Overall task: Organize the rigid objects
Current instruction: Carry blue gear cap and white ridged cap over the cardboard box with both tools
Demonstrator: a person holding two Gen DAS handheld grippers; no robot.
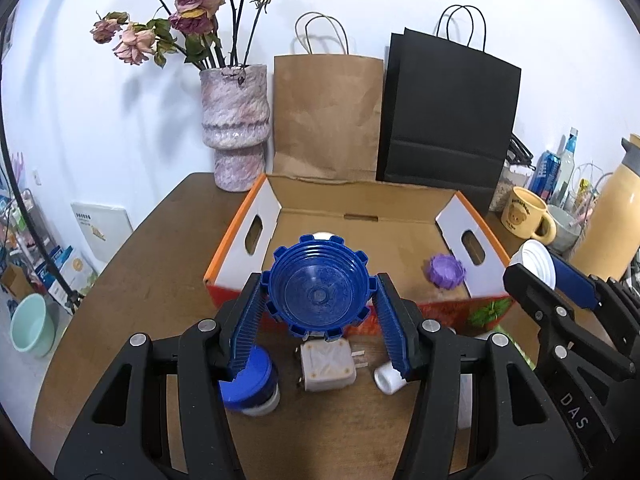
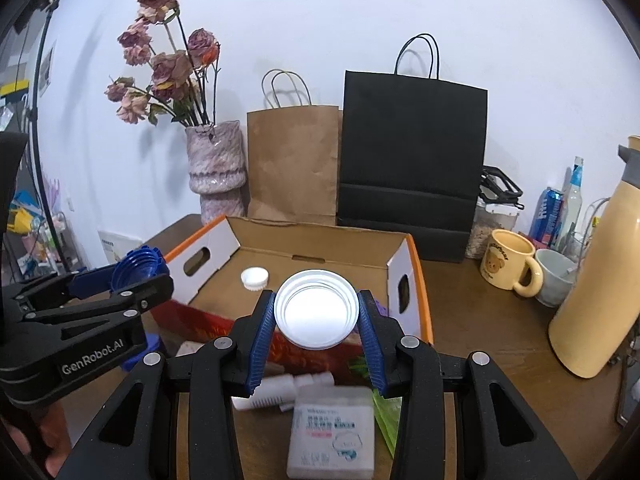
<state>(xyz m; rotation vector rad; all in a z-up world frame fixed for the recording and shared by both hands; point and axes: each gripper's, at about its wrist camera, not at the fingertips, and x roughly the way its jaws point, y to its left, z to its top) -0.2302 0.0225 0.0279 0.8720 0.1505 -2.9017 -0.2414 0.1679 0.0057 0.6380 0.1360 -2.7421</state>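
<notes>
Slippage is judged possible above the cardboard box (image 1: 256, 200): left gripper (image 1: 318, 292) jaws clamped on blue cap (image 1: 318, 284), right gripper (image 2: 316, 312) jaws on white lid (image 2: 316, 308), both gripped by rims only.

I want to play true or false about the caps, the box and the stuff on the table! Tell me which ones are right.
1. The left gripper holds a blue cap. True.
2. The right gripper holds a purple cap. False: it grips a white lid; the purple cap lies in the cardboard box.
3. A small white cap lies inside the box. True.
4. The black paper bag lies flat on the table. False: it stands upright behind the box.
5. The yellow mug has a bear on it. True.
6. The vase is empty. False: it holds dried roses.
</notes>
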